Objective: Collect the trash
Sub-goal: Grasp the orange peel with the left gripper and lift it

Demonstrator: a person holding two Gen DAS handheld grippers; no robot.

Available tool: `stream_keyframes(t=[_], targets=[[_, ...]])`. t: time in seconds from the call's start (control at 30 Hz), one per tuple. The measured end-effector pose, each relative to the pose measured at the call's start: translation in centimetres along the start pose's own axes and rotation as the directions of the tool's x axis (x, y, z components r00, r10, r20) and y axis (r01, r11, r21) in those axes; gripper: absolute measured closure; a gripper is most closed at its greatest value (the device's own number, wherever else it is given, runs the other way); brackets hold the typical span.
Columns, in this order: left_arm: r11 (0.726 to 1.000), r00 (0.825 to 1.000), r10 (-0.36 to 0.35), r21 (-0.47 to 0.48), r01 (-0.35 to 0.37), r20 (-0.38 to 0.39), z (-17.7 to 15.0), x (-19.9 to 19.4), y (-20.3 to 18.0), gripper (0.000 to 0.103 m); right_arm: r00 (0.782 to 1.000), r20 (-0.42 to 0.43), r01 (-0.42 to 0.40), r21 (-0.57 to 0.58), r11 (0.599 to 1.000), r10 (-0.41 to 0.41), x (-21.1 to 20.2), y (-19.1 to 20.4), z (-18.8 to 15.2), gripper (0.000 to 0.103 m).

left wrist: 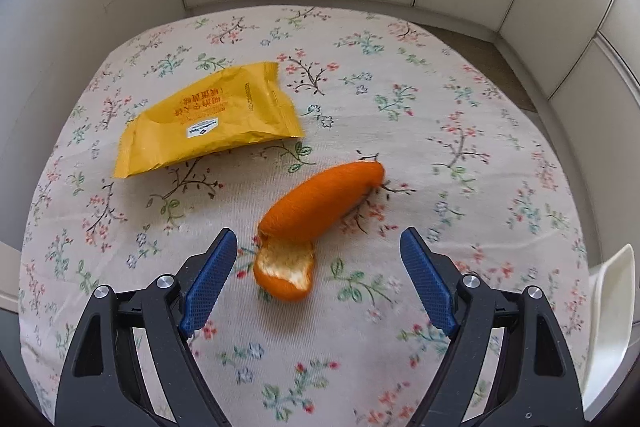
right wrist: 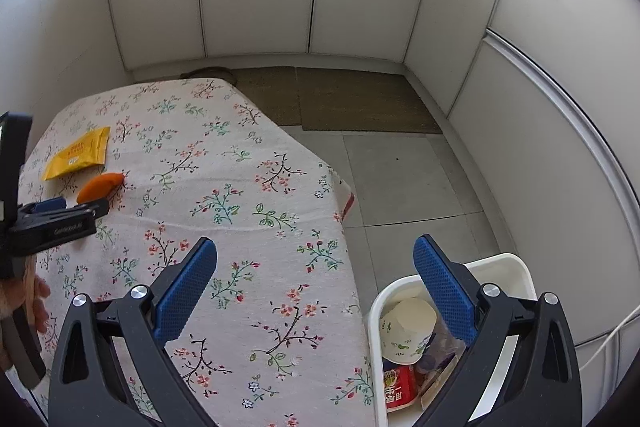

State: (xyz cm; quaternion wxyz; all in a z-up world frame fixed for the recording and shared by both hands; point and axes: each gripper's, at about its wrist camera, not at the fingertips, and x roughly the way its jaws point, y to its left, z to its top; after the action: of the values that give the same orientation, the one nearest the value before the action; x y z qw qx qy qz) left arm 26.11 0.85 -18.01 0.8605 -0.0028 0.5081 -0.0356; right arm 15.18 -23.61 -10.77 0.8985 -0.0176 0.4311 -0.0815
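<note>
An orange peel (left wrist: 312, 223) lies on the floral tablecloth (left wrist: 460, 155), its near end curled up with the white pith showing. My left gripper (left wrist: 318, 247) is open, its blue pads on either side of the peel's near end, not touching it. A yellow snack wrapper (left wrist: 208, 119) lies flat beyond it to the left. In the right wrist view the peel (right wrist: 100, 185) and wrapper (right wrist: 78, 153) sit at the far left, with the left gripper (right wrist: 60, 213) beside them. My right gripper (right wrist: 316, 259) is open and empty, over the table's right edge and the white bin (right wrist: 516, 269).
The white bin stands on the tiled floor right of the table and holds a paper cup (right wrist: 406, 327), a red cup (right wrist: 398, 387) and other wrappers. Its rim shows at the right edge of the left wrist view (left wrist: 612, 311). White cabinets surround the table; mats (right wrist: 340, 99) lie beyond.
</note>
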Motion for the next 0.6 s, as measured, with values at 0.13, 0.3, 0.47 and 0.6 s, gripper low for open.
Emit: stream_keyframes(t=[0.13, 0.3, 0.47, 0.6], targets=[[1.000, 1.000, -0.013, 0.015, 0.013, -0.023, 0.3, 1.4, 0.2, 0.041, 1.000, -0.006, 0.013, -0.017, 1.000, -0.013, 0.5, 0.1, 0.1, 0.007], [0.998, 1.000, -0.016, 0.059, 0.016, -0.002, -0.3, 1.4, 0.4, 0.065, 1.000, -0.012, 0.017, -0.059, 0.998, -0.018, 1.5, 0.9, 0.3, 0.007], [0.996, 0.997, -0.079, 0.039, 0.079, 0.001, -1.2, -0.2, 2.1, 0.083, 1.000, -0.002, -0.028, -0.142, 0.989, 0.028, 3.0, 3.3, 0.8, 0.007], [0.994, 0.995, -0.096, -0.053, 0.097, 0.028, -2.0, -2.4, 5.8, 0.083, 0.990, 0.011, -0.135, -0.247, 0.960, 0.142, 4.0, 7.0, 2.0, 0.007]])
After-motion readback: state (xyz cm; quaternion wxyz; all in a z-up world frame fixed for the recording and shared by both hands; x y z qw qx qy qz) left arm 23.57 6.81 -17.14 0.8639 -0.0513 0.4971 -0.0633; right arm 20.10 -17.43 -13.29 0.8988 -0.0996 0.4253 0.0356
